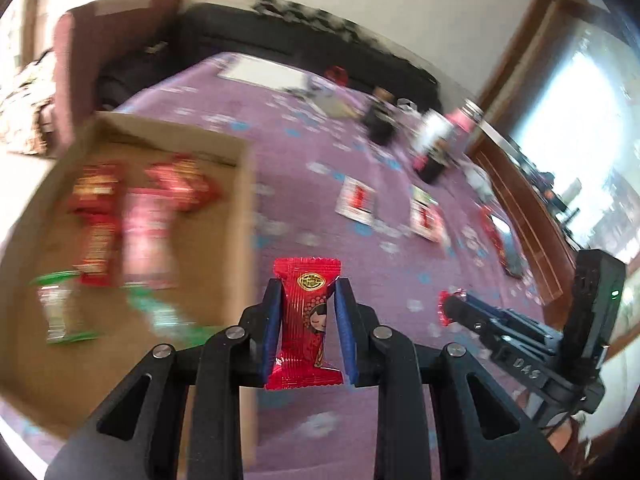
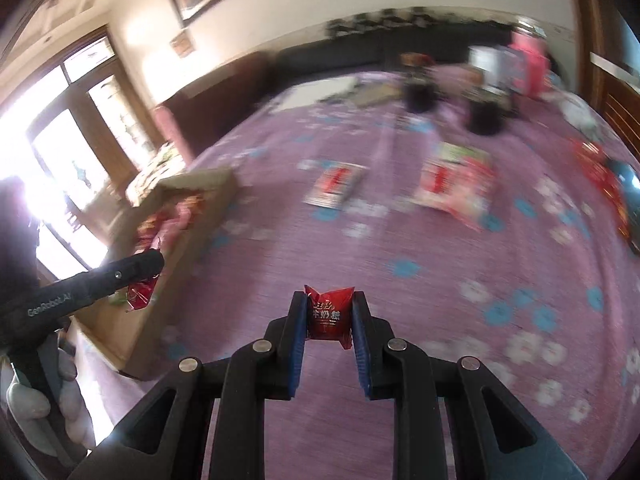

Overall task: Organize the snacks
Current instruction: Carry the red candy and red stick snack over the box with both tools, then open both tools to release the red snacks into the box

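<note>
My left gripper (image 1: pixel 307 292) is shut on a red candy packet with a cartoon girl (image 1: pixel 306 320), held above the purple cloth just right of a cardboard box (image 1: pixel 240 216). The box holds several red, pink and green snack packets (image 1: pixel 140 216). My right gripper (image 2: pixel 331 308) is shut on a small red milk-candy packet (image 2: pixel 330 314) above the cloth. The right gripper also shows in the left wrist view (image 1: pixel 446 308) at the right, and the left gripper in the right wrist view (image 2: pixel 150 272) beside the box (image 2: pixel 188 216).
Two flat snack sachets (image 1: pixel 357 200) (image 1: pixel 426 216) lie on the purple flowered cloth (image 1: pixel 320 136), with another red packet (image 1: pixel 498 240) near the right edge. Dark jars and a bottle (image 1: pixel 434 148) stand at the far side. A wooden frame (image 1: pixel 520 208) borders the right.
</note>
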`<state>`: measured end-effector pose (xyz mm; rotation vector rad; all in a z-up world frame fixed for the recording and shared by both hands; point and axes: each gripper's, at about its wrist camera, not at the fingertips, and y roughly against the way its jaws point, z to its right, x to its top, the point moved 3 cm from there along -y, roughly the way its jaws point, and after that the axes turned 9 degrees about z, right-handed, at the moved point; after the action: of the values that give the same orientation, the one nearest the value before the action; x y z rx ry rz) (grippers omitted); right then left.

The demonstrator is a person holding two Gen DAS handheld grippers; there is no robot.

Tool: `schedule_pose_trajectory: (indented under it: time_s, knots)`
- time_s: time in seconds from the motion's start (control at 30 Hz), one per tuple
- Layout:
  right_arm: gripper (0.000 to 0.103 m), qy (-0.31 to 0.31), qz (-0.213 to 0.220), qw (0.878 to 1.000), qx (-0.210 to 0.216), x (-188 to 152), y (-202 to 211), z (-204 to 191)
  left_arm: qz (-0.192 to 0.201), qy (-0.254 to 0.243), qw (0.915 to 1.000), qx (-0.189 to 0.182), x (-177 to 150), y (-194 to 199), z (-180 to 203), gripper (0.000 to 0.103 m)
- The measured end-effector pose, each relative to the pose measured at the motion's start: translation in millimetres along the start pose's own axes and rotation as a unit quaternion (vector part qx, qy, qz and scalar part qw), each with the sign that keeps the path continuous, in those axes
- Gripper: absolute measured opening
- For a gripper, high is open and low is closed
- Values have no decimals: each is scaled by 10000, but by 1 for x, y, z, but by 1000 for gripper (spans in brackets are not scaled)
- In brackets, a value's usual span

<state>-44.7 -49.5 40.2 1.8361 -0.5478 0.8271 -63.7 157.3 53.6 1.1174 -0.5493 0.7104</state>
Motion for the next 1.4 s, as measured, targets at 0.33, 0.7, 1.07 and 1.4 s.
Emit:
schedule_pose_trajectory:
  time_s: [0.33,0.7,1.07,1.4]
  knots:
    - [22,879,-354,9864,1346,10,-51,-142,31,705,9933,912,-14,31,-108,24]
    - [24,1340,-919,9743,1564,-25,-96,-194,-71,888,9905,1049,-22,27,-130,27]
    - [41,1493,-619,9756,1488,-21,-87,-198,83,948,9903,1008,-15,40,-122,29]
    - [51,1099,-243,9854,1276,-6,-57,-160,643,213,9789,1927,-6,59,-95,75]
